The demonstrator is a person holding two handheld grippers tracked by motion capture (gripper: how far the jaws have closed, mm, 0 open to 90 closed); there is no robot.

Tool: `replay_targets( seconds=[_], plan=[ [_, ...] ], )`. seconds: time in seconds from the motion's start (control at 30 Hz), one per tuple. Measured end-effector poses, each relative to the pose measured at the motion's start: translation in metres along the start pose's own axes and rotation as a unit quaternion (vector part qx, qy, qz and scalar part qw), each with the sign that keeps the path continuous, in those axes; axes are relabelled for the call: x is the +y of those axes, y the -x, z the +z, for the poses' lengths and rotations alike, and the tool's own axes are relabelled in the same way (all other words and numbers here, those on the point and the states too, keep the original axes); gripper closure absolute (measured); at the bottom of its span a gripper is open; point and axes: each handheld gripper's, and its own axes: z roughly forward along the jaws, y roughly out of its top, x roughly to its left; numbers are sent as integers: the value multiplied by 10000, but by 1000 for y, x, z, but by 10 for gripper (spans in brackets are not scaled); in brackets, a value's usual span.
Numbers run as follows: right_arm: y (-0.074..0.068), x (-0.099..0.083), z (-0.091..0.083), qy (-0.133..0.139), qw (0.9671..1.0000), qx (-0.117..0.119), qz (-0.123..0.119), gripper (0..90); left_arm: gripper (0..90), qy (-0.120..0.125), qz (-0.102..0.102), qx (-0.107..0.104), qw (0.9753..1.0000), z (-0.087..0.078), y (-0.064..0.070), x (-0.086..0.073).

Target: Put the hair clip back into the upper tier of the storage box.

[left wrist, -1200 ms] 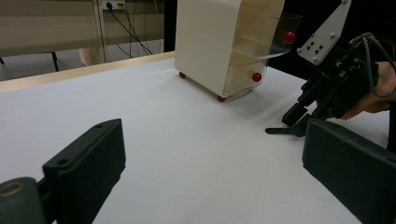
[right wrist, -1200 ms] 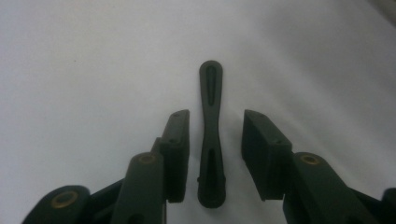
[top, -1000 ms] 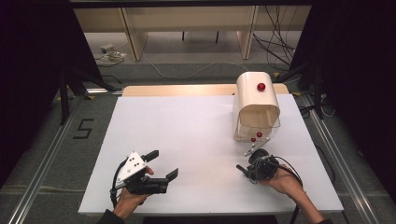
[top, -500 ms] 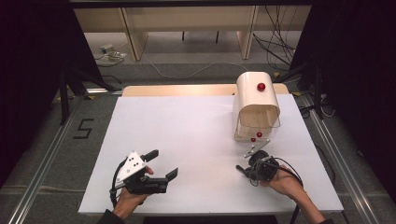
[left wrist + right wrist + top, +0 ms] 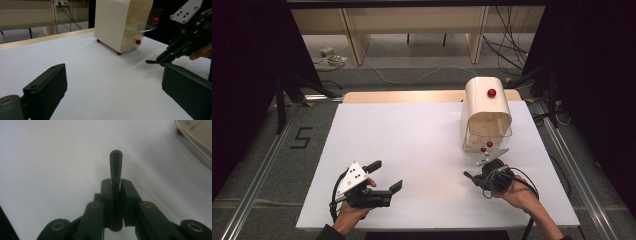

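The right gripper (image 5: 115, 195) is clamped on a slim dark handle (image 5: 115, 165) that juts forward past its tips; the held end is hidden between the pads, so what tool it is cannot be told. The left gripper (image 5: 384, 176) hovers with its jaws wide apart, holding nothing. Beyond the right gripper stands the cream bread-box cabinet (image 5: 484, 107), its clear flap (image 5: 147, 20) raised.

the table top (image 5: 422, 150) looks matt white and smooth, the cabinet (image 5: 484, 107) glossy cream plastic with a clear plastic flap (image 5: 147, 21) and shiny red knobs (image 5: 491, 93), the right gripper (image 5: 115, 192) matt black plastic with brass-coloured rivets (image 5: 58, 226).
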Motion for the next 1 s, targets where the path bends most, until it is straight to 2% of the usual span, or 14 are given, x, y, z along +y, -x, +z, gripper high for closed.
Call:
replay_targets(
  seconds=[0.17,0.6,1.0],
  plan=[
    [-7,4,-9,170,9997,-26,-149,820,57,6,-3,1,10000,0,0,0],
    [-17,15,-28,518,9983,7,-274,820,57,24,-12,4,10000,-1,0,0],
    [-19,32,-53,917,9947,-47,-460,819,57,37,-28,35,10000,-1,-1,0]
  ],
)
